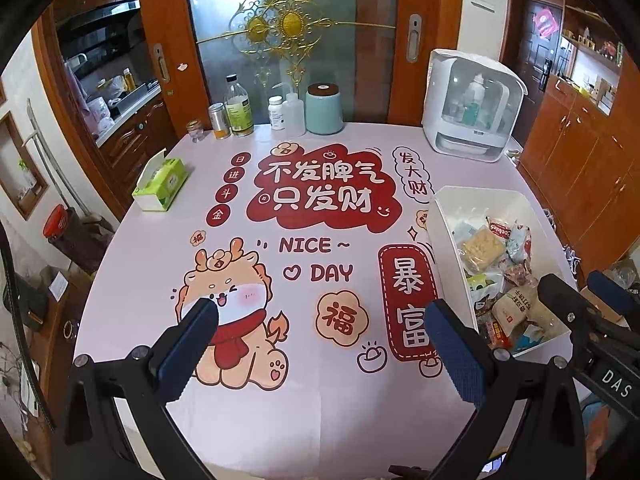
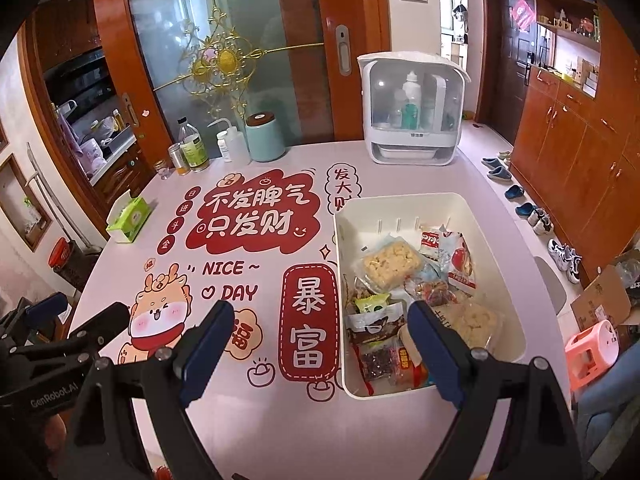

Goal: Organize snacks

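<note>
Snacks (image 2: 404, 292) heaped in bin (image 2: 496, 216), right side of bench (image 2: 280, 420). Both grippers w/ fingers spread, holding nothing: left (image 1: 320, 344), right (image 2: 320, 344) hovering at bin's near-left corner. Packs look light, crinkly, slippery; contents crushable. Pinch sealed edge, not middle.

wooden cabinets (image 2: 576, 152), frosted glass door (image 2: 224, 60).

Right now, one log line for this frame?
left gripper: open, empty | right gripper: open, empty | snacks: in bin | table: no loose snacks
</note>
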A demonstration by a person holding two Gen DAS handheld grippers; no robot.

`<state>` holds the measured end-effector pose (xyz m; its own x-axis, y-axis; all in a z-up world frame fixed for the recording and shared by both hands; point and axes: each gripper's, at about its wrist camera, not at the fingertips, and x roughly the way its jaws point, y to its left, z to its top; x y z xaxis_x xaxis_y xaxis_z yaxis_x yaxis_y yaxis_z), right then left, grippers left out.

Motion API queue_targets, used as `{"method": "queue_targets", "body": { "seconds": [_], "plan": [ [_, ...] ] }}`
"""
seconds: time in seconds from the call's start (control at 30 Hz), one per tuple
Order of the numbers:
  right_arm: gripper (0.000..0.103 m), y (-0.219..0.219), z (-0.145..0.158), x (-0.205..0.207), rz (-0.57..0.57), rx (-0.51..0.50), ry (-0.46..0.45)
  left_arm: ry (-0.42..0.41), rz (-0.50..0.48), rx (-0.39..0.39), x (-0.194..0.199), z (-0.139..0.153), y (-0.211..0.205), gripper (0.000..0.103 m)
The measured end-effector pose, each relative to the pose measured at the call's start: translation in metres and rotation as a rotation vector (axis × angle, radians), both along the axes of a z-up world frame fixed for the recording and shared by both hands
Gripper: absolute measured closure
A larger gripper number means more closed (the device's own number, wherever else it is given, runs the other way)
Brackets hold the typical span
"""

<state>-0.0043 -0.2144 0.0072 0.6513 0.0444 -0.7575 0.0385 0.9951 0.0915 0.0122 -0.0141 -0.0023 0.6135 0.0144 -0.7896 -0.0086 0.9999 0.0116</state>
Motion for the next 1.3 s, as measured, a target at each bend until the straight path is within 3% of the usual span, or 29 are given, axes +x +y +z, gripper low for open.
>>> {"method": "queue_targets", "body": {
  "seconds": [1.3],
  "plan": [
    [0.014,0.003,-0.004,-0.007,0.026,0.011,0.012,0.017,0.017,0.011,-0.013,-0.004,0.002,0.001]
  ]
}}
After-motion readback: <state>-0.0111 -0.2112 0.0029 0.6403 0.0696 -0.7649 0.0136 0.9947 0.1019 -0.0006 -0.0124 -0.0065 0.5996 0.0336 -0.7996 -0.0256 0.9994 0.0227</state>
